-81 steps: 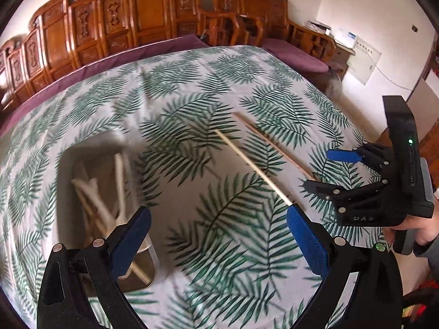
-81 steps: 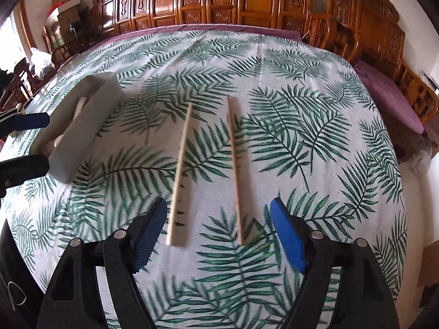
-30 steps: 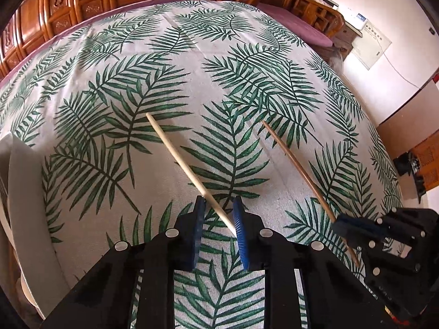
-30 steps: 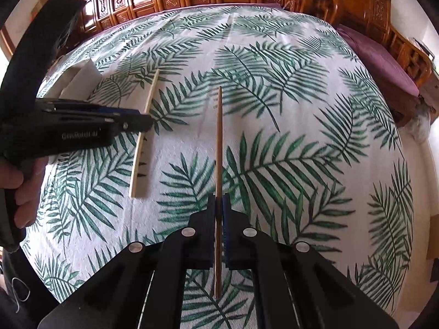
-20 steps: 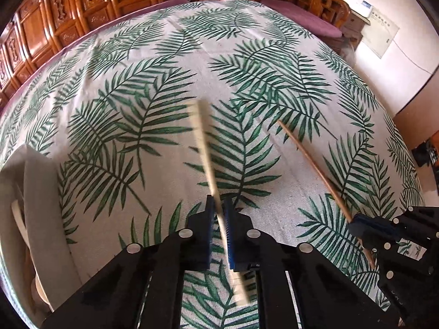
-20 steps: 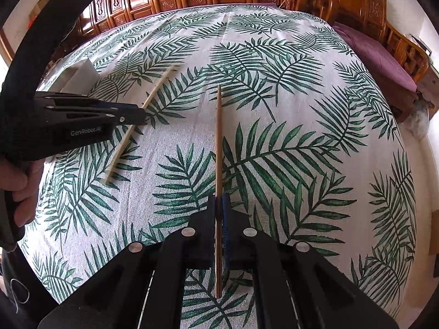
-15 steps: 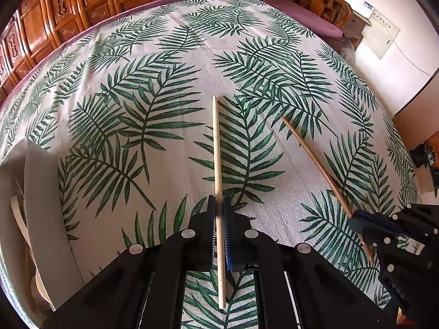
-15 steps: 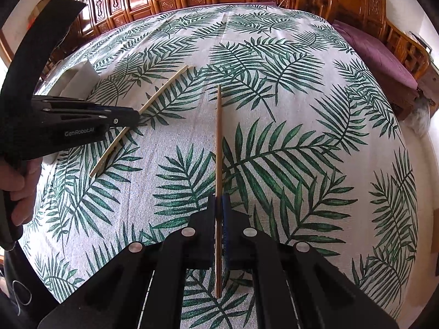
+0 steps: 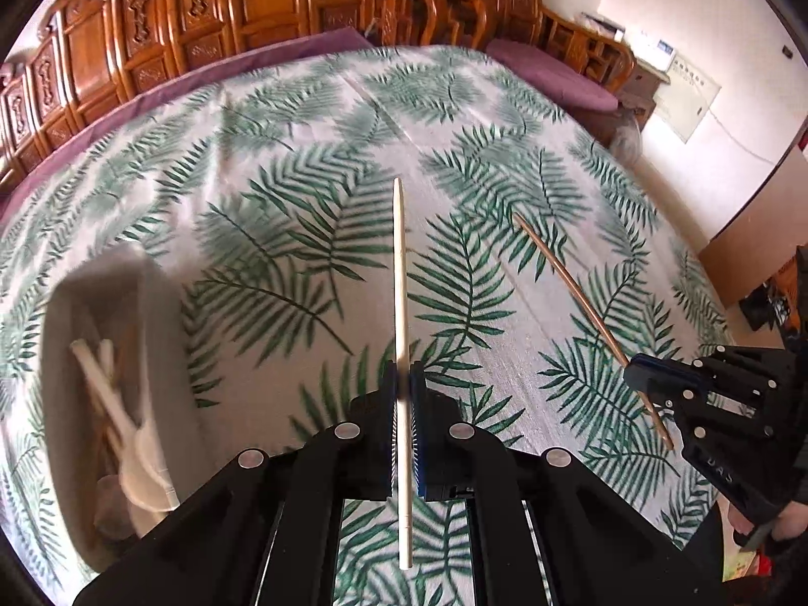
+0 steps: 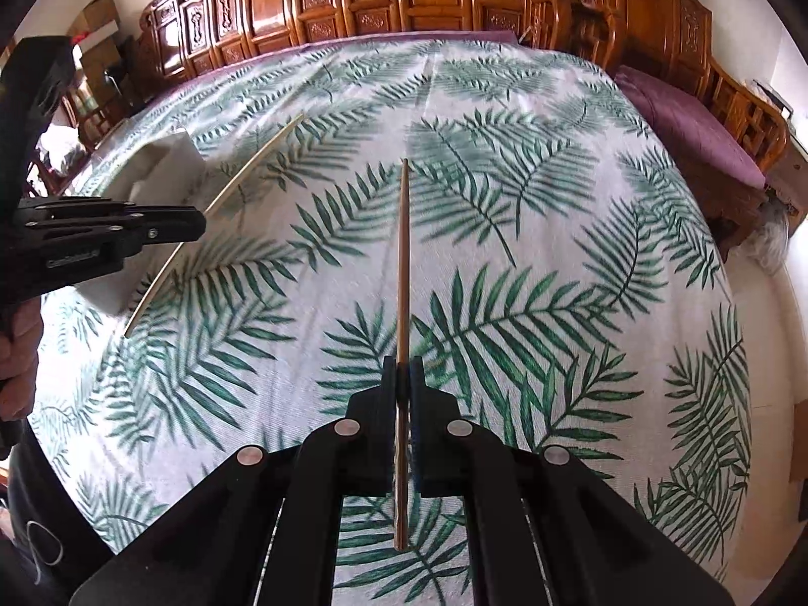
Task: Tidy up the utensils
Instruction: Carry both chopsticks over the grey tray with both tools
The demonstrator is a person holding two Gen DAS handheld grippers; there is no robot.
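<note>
on my far left the white tray (image 9: pixel 146 303) already holds pale utensils, so that is where i judge both sticks belong. my left gripper (image 9: pixel 403 389) is clamped on the pale chopstick (image 9: pixel 400 272) and my right gripper (image 10: pixel 402 379) on the darker chopstick (image 10: pixel 403 262), each pinched low and clear of the leaf-print tablecloth (image 9: pixel 283 212), probably for carrying. only the left view shows the tray's contents; the right shows just its outer wall.

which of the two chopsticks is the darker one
The brown chopstick clamped in the right gripper is darker. The pale chopstick in the left gripper is a light cream wood.
</note>
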